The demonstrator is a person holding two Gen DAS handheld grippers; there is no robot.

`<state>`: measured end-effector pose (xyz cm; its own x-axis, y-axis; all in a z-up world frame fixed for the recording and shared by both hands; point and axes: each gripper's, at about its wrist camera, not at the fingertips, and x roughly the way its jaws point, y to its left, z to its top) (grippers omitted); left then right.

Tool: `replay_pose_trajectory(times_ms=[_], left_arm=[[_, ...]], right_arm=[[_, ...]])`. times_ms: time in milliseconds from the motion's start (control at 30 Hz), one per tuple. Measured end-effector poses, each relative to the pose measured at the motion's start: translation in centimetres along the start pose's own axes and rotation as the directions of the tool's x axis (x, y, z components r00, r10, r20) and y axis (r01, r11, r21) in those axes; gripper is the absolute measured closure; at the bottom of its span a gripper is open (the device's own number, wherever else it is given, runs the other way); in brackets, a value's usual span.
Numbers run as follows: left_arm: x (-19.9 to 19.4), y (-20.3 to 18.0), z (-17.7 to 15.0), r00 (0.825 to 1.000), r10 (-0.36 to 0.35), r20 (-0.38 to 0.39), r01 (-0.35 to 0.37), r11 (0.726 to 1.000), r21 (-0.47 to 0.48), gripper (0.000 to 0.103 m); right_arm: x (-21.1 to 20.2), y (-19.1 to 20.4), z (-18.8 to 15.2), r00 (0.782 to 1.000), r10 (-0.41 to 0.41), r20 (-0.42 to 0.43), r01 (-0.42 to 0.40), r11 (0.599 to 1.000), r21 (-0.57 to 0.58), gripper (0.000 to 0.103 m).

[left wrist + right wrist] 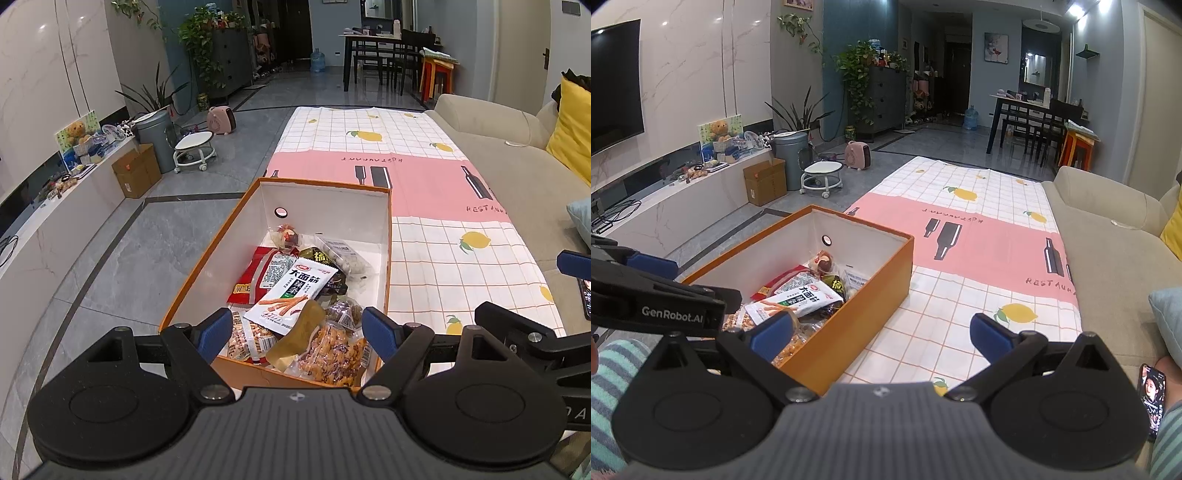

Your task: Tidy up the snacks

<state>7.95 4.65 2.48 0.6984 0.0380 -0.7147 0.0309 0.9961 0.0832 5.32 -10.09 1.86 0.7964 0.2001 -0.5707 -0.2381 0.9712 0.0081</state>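
Two wrist views of an orange box with white inner walls, standing on a desk covered by a checked cloth printed with lemons and a pink band of bottles. The box sits at the cloth's left edge, next to the grey tiled floor.

Left wrist view: the left gripper hovers over the near end of the box, its blue-padded fingers spread wide and holding nothing. Below and between them lie the snacks: a white packet with black characters on top of the heap, a red packet partly under it to the left, a dark packet behind it, a clear bag of pale pieces toward the far right, a small round wrapped item nearest the far wall, and an orange-brown crunchy snack bag at the near end. All snacks visible are inside the box; the cloth around it carries none.

Right wrist view: the right gripper is held to the right of the box, above the cloth, fingers likewise wide apart and empty. Its left finger overlaps the box's near corner in the picture; whether it touches cannot be told. A beige sofa borders the desk on the right, with a lit phone at the lower right edge.
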Motion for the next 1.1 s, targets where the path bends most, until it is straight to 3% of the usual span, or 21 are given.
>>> replay_pose_trajectory(times_ms=[1100], left_arm=[[-0.11, 0.08, -0.3, 1.0, -0.006, -0.025, 0.006, 1.0, -0.013, 0.01]], right_arm=[[-0.22, -0.07, 0.13, 1.0, 0.004, 0.019, -0.004, 1.0, 0.007, 0.004]])
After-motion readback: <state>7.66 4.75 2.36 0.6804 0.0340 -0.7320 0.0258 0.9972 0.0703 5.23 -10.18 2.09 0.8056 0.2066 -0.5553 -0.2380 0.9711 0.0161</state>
